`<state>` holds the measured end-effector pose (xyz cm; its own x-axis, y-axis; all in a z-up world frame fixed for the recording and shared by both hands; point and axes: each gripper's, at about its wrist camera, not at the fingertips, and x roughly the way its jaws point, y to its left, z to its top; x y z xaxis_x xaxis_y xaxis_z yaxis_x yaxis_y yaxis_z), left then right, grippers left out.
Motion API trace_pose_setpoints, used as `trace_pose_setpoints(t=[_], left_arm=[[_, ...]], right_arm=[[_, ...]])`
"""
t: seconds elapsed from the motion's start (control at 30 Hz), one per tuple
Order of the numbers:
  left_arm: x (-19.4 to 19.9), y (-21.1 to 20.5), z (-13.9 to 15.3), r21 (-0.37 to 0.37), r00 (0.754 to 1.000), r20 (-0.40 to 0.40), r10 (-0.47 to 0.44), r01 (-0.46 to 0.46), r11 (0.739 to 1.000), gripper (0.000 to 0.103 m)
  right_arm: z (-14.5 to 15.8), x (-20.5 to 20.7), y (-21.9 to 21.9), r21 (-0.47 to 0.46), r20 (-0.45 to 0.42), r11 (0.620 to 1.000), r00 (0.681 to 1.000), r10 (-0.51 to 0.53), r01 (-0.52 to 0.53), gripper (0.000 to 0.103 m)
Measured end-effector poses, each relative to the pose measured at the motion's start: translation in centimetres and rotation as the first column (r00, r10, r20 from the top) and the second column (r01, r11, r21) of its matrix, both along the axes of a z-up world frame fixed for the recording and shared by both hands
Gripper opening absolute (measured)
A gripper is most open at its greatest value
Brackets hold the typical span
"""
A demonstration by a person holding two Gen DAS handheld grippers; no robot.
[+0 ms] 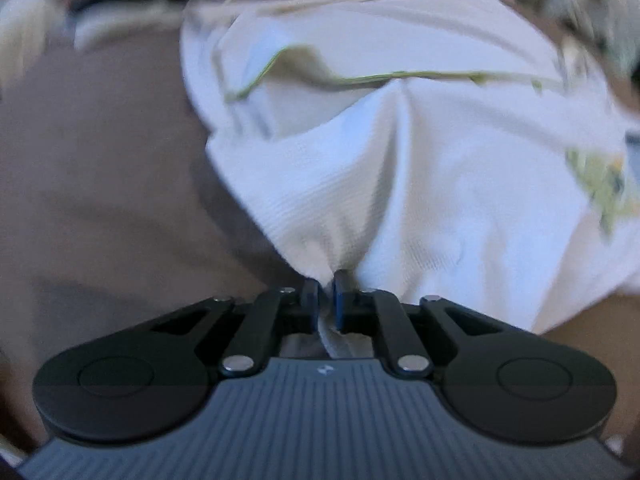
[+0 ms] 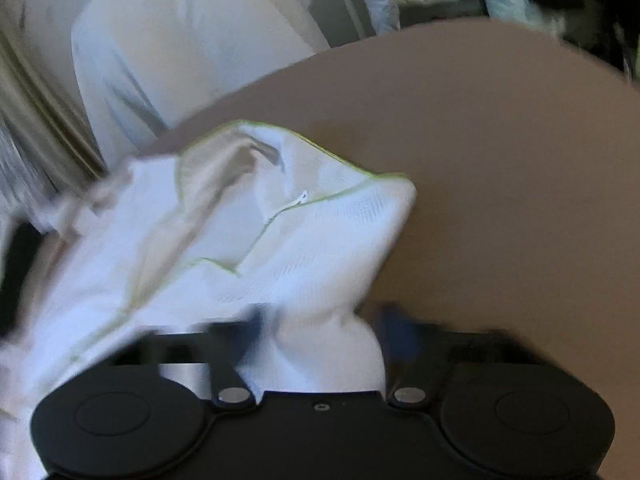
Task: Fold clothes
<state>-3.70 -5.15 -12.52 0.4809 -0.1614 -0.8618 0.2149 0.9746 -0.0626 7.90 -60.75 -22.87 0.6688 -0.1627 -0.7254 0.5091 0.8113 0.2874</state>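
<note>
The left gripper (image 1: 326, 294) is clenched on the white garment (image 1: 420, 184), lifting it off the bench (image 1: 100, 184) for folding; the right gripper (image 2: 320, 332) is blurred, so its grip I cannot tell.

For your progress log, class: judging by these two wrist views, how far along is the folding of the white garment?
Done: no finished fold shows. In hand: the left gripper is shut on a pinch of the white garment; the cloth also bunches between the right gripper fingers, though blur hides their grip. Left: the garment is still crumpled over the brown surface, so flattening and folding remain.
</note>
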Motion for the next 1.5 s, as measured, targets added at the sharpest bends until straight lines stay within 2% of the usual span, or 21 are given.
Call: trace_pose_setpoints(t=[0.03,0.07,0.17,0.23,0.27,0.3,0.33,0.37,0.43,0.5,0.53,0.63,0.7,0.77,0.83,0.87,0.97,1.03,1.27,1.4,1.5], left_arm=[[-0.3,-0.7,0.5,0.046,0.999,0.024,-0.029,0.028,0.999,0.005],[-0.7,-0.7,1.4,0.047,0.999,0.041,-0.030,0.028,0.998,0.005],[-1.7,1.4,3.4,-0.026,0.999,0.051,-0.011,0.012,1.000,0.005],[-1.2,3.0,2.0,-0.074,0.999,-0.015,0.035,-0.036,0.997,0.004],[-0.9,3.7,1.3,-0.097,0.997,-0.050,0.057,-0.062,0.993,0.005],[-0.7,4.5,0.7,-0.119,0.993,-0.084,0.078,-0.088,0.989,0.005],[-0.5,5.2,0.1,-0.138,0.989,-0.116,0.096,-0.112,0.984,0.005],[-0.4,5.3,0.0,-0.142,0.988,-0.115,0.102,-0.118,0.983,0.006],[-0.2,5.6,-0.1,-0.148,0.987,-0.115,0.113,-0.130,0.980,0.006],[-0.1,5.8,-0.2,-0.153,0.986,-0.113,0.124,-0.140,0.978,0.008],[-0.2,5.6,0.1,-0.135,0.988,-0.095,0.123,-0.135,0.982,0.008],[-0.6,5.1,0.6,-0.101,0.991,-0.056,0.120,-0.125,0.987,0.008],[-0.8,4.7,1.3,-0.064,0.993,-0.015,0.117,-0.118,0.991,0.007],[-1.3,4.8,2.4,-0.009,0.993,0.048,0.110,-0.110,0.994,0.007],[-1.4,4.7,3.4,0.038,0.989,0.099,0.105,-0.109,0.993,0.006],[-1.2,5.1,3.7,0.026,0.987,0.102,0.120,-0.123,0.992,0.006],[-0.8,6.7,4.6,-0.001,0.978,0.117,0.171,-0.172,0.985,0.006],[-0.4,7.5,4.3,0.015,0.974,0.122,0.192,-0.195,0.981,0.006],[0.4,8.6,2.2,-0.058,0.972,0.040,0.232,-0.230,0.972,0.007],[0.3,8.4,2.7,-0.041,0.967,0.084,0.240,-0.237,0.971,0.007],[0.3,8.7,3.0,-0.038,0.960,0.105,0.258,-0.255,0.966,0.007]], right_arm=[[0.6,0.9,0.6,-0.072,-0.041,0.997,0.999,0.012,-0.015,0.006],[1.8,0.8,1.3,-0.133,-0.024,0.991,1.000,0.008,-0.011,0.006],[4.3,-0.6,2.2,-0.243,0.024,0.970,1.000,-0.016,0.022,0.004],[5.3,-1.5,2.6,-0.294,0.034,0.955,0.999,-0.033,0.041,0.004],[4.2,-1.3,2.4,-0.300,-0.017,0.953,0.999,-0.039,0.032,0.005],[3.1,-1.1,2.3,-0.306,-0.070,0.952,0.997,-0.045,0.022,0.009],[2.1,-0.7,2.4,-0.319,-0.135,0.948,0.990,-0.052,0.006,0.018],[1.2,-0.3,2.7,-0.337,-0.192,0.941,0.979,-0.061,-0.007,0.023],[1.5,-0.2,4.3,-0.437,-0.219,0.899,0.970,-0.104,-0.002,0.043],[3.0,-0.3,6.3,-0.489,-0.208,0.872,0.970,-0.124,0.007,0.053],[3.9,-0.3,7.3,-0.501,-0.199,0.866,0.972,-0.121,0.006,0.053],[6.9,-0.3,10.3,-0.455,-0.146,0.889,0.989,-0.019,-0.051,0.056],[8.4,-0.6,13.0,-0.382,-0.106,0.915,0.990,0.098,-0.131,0.060],[9.2,-1.0,16.0,-0.274,-0.069,0.932,0.972,0.225,-0.235,0.063],[9.5,-1.4,18.9,-0.168,-0.032,0.928,0.943,0.332,-0.333,0.063],[9.4,-1.6,20.2,-0.123,-0.018,0.919,0.927,0.375,-0.374,0.063],[8.4,-1.7,24.3,-0.016,0.017,0.882,0.882,0.472,-0.471,0.063],[7.1,-1.3,27.0,0.025,-0.010,0.844,0.844,0.536,-0.535,0.063],[4.6,-0.3,33.3,0.162,-0.013,0.725,0.733,0.680,-0.670,0.063],[3.0,0.0,35.9,0.225,-0.063,0.662,0.667,0.742,-0.715,0.063],[1.6,-0.5,37.8,0.284,-0.082,0.588,0.591,0.802,-0.758,0.064]])
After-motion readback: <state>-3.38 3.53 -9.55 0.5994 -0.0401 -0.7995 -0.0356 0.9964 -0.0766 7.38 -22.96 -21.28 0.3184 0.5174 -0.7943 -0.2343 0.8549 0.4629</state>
